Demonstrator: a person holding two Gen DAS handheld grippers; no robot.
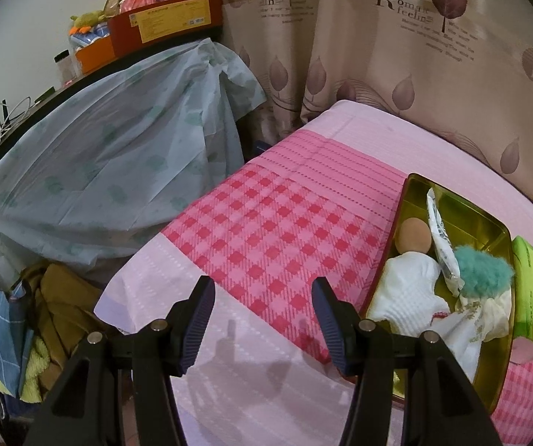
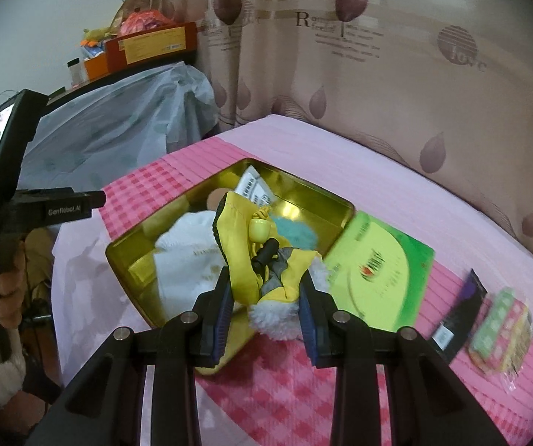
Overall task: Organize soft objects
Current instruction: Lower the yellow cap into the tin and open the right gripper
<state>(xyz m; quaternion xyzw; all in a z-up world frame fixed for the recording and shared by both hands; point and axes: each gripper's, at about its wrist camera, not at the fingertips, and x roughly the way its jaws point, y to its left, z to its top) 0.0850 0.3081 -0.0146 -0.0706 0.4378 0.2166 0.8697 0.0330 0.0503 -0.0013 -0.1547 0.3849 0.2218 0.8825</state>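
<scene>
**Over the gold tin: right tongs carry a yellow pouch in for the drop**

On the bed (image 2: 396, 186), spread with pink and red-checked cloth, an open gold tin (image 2: 314, 189) already holds soft things: a white knitted cloth (image 2: 188, 249), a teal fluffy ball (image 2: 292, 232), a tan round puff (image 1: 413, 236) and a white printed packet (image 2: 253, 187). Its green lid (image 2: 381, 278) lies flat just beside it, on the side away from the left hand.

The right tongs (image 2: 264, 308) are nearly closed, pinching a yellow fabric pouch (image 2: 240, 249) with a white fleecy trim and a small yellow charm on a cord. The pouch's long axis runs straight out along the fingers, its far end reaching over the tin's interior, above the white cloth. The tin therefore lies directly ahead of and below the held piece; the coming move looks like a short advance and descent, then a release.

The left tongs (image 1: 262, 319) stand wide apart with nothing between them, poised over the checked cloth, the tin off to their right. The right hand is plainly the nearer one to the tin's opening. A dark packet (image 2: 459, 316) and a colourful wrapped packet (image 2: 500, 327) lie well apart from the tin, beyond the lid.
</scene>
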